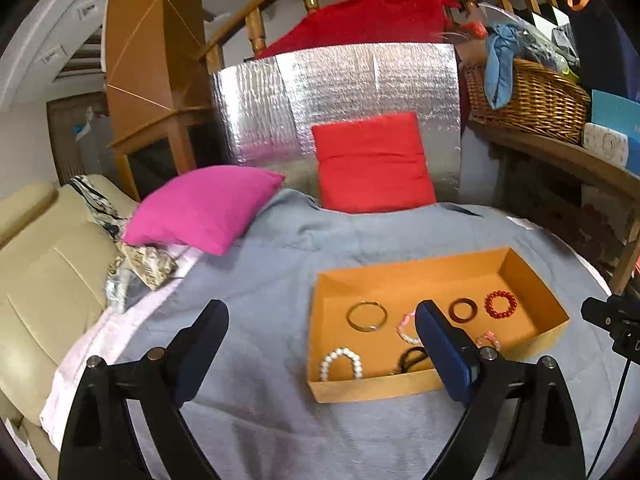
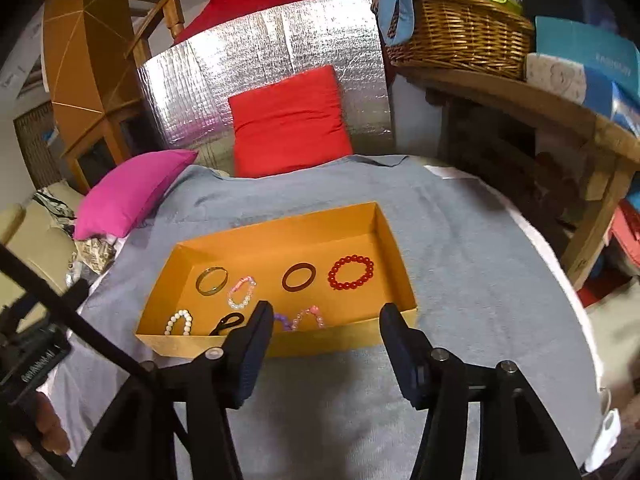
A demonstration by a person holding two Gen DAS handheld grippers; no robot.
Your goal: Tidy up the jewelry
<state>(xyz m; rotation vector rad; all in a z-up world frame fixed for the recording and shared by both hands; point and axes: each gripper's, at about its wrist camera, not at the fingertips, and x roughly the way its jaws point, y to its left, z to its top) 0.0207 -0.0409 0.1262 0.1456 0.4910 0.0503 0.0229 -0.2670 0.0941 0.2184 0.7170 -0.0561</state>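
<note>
Orange box (image 2: pixel 360 328) on the grey-covered bed, holding light, slippery bangles (image 2: pixel 211 280) and limp bead bracelets (image 2: pixel 351 273), best pinched across one rim or strand; left gripper (image 1: pixel 322 322) and right gripper (image 2: pixel 326 316) both released, empty, above the box's near wall.

Bracelets (image 2: pixel 351 273) lie in the box (image 2: pixel 280 224), cushions (image 2: pixel 289 120) behind it.

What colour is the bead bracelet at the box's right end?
Red bead bracelet, clearest in the right wrist view.
</note>
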